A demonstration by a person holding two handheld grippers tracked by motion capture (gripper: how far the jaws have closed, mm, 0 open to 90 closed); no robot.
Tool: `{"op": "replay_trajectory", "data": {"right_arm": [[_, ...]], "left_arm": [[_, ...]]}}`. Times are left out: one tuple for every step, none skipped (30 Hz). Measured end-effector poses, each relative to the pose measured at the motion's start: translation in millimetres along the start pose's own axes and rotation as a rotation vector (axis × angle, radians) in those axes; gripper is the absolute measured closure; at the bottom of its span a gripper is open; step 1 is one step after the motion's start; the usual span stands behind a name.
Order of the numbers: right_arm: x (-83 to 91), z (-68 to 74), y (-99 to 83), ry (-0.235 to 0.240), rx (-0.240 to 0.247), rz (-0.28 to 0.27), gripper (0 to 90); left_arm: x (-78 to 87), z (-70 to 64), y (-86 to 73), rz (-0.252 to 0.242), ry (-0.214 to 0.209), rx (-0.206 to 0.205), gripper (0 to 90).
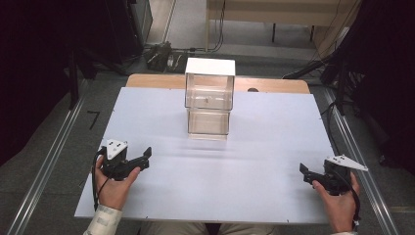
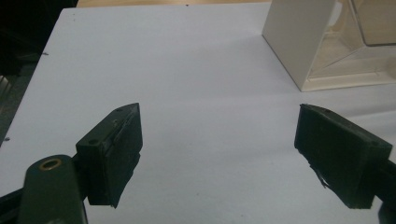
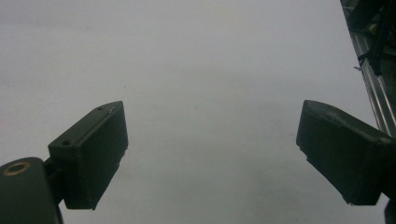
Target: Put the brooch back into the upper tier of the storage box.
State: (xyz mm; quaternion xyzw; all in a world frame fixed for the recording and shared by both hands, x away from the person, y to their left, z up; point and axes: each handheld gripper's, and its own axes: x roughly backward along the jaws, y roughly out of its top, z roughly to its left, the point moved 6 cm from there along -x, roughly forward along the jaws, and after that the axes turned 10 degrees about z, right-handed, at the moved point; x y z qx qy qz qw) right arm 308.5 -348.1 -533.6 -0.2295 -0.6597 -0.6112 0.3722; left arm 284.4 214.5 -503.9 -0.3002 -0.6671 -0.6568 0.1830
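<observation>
A clear plastic box with a white top (image 1: 209, 93) stands at the far middle of the white table (image 1: 210, 166); a lower clear section sits in front of it. Something small lies inside, too small to tell. My left gripper (image 1: 146, 157) rests near the front left of the table, held in a hand, open and empty. In the left gripper view its jaws (image 2: 219, 154) stand wide apart, and the box (image 2: 322, 42) is up at the right. My right gripper (image 1: 303, 172) sits at the front right, also open and empty, jaws (image 3: 212, 154) apart over bare table.
A wooden table edge (image 1: 147, 80) shows behind the white board. Metal rails (image 1: 49, 161) run along the floor at both sides. Cables and a dark device (image 1: 159, 55) lie on the floor beyond the table. Dark stands flank both sides.
</observation>
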Motion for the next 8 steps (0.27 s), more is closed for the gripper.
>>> {"op": "replay_trajectory", "data": {"right_arm": [[0.0, 0.2, 0.0, 0.0, -0.001, 0.0, 7.5], [0.4, 0.1, 0.0, 0.001, 0.001, -0.001, 7.4], [0.5, 0.0, 0.0, 0.0, 0.0, -0.002, 7.4], [0.6, -0.2, -0.2, 0.0, 0.001, -0.002, 7.5], [0.3, -0.7, -0.3, -0.001, 0.001, -0.001, 7.4], [-0.4, -1.1, -0.9, -0.002, 0.001, 0.004, 7.4], [-1.3, -1.5, -1.3, -0.002, 0.001, 0.007, 7.4], [-2.0, -2.0, -1.8, -0.001, 0.0, 0.011, 7.3]], "left_arm": [[0.1, 1.6, -0.9, -0.001, 0.005, 0.002, 16.8], [0.1, 2.6, -1.5, -0.003, 0.008, 0.004, 16.8], [0.3, 4.1, -2.3, -0.003, 0.011, 0.007, 16.8], [0.9, 6.2, -3.1, -0.003, 0.017, 0.007, 16.8], [1.4, 8.6, -3.7, -0.006, 0.023, 0.013, 16.8], [1.7, 10.7, -4.2, -0.01, 0.03, 0.018, 16.8], [2.1, 12.1, -4.9, -0.007, 0.03, 0.018, 16.5], [1.8, 14.2, -6.1, -0.005, 0.031, 0.021, 16.3]]}}
